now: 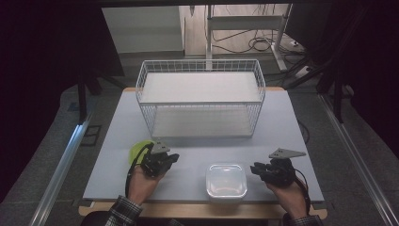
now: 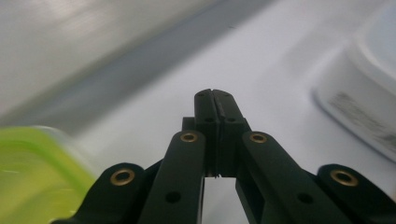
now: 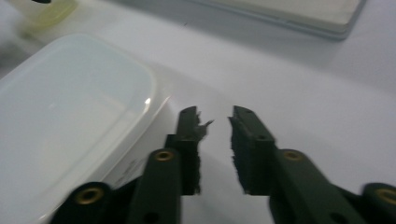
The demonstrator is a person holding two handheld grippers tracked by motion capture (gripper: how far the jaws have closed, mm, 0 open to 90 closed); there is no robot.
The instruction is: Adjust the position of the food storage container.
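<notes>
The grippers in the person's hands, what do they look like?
Both are black. The left gripper and the right gripper each carry a grey three-cornered plate on top and trail a black cable. Up close, their jaws are flat black bars with round brass-coloured rivets. The person wears plaid sleeves.

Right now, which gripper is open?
The right gripper: a clear gap between its jaws, beside the translucent white plastic container. The left gripper has its jaws pressed together.

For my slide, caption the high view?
Two hand-held tools flank a translucent square plastic container before a white wire basket.
</notes>
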